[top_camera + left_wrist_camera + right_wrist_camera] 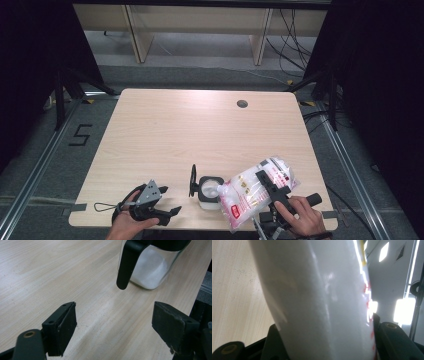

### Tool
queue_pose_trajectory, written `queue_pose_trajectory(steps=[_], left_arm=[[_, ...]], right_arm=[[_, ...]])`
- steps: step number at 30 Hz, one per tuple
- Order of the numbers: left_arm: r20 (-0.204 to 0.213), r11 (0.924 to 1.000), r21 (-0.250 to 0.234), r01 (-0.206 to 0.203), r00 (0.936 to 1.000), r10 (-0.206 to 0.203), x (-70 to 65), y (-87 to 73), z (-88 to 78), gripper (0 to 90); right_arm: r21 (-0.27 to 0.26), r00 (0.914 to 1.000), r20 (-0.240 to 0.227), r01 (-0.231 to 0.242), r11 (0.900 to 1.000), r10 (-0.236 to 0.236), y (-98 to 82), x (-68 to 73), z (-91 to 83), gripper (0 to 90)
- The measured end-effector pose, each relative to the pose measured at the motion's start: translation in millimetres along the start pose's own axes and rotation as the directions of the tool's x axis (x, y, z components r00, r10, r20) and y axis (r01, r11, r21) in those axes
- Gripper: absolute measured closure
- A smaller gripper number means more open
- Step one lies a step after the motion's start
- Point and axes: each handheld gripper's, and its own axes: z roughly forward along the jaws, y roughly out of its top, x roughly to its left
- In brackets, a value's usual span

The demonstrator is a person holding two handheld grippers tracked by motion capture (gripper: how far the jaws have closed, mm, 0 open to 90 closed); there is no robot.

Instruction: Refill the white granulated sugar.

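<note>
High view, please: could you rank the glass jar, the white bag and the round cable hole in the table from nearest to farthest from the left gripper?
Measured from the left gripper at the near left edge:
1. Glass jar, lid open, just to its right.
2. White bag, beyond the jar, clamped in the right gripper.
3. Round cable hole, far across the table, near the far edge.

A lab-like recording space: bare wooden table [165,135] ringed by black curtains [380,75], floor rails [350,165] and loose cables [295,35].
</note>
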Motion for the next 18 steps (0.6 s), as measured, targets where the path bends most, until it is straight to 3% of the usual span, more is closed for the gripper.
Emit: queue_pose_trajectory(steps=[2,4,7,10,14,15,18], left_arm=[[0.004,0.9999,-0.011,-0.005,1.0,0.005,0.8,1.4,0.1,19.3],[0.004,0.9998,-0.008,0.018,0.9998,-0.018,-0.6,-0.1,1.2,19.3],[0.005,0.9999,-0.016,0.0,1.0,0.0,0.0,0.3,0.8,19.3],[-0.001,1.0,-0.001,0.002,1.0,-0.002,0.2,0.1,0.4,19.3],[-0.003,0.9999,-0.004,-0.016,0.9999,0.016,1.3,1.0,-0.2,19.3],[0.002,0.9999,-0.009,0.012,0.9999,-0.012,-0.3,-0.1,1.0,19.3],[0.0,1.0,-0.001,0.002,1.0,-0.002,-0.1,-0.1,0.0,19.3]], right_arm=[[0.001,1.0,-0.003,0.005,1.0,-0.005,-0.1,0.1,-0.3,50.2],[0.004,1.0,-0.004,-0.004,1.0,0.004,0.3,0.8,-0.2,50.2],[-0.001,0.9998,0.001,-0.018,1.0,0.018,0.2,1.8,-0.1,50.2],[-0.003,0.9999,0.001,0.011,1.0,-0.011,0.5,-0.3,-0.5,50.3],[0.008,0.9996,-0.006,-0.028,1.0,0.028,0.4,2.7,-1.2,50.3],[-0.003,0.9998,0.005,0.018,1.0,-0.018,0.3,-0.7,-0.6,50.4],[-0.001,0.9997,0.01,0.02,1.0,-0.02,0.1,-0.9,-0.5,50.4]])
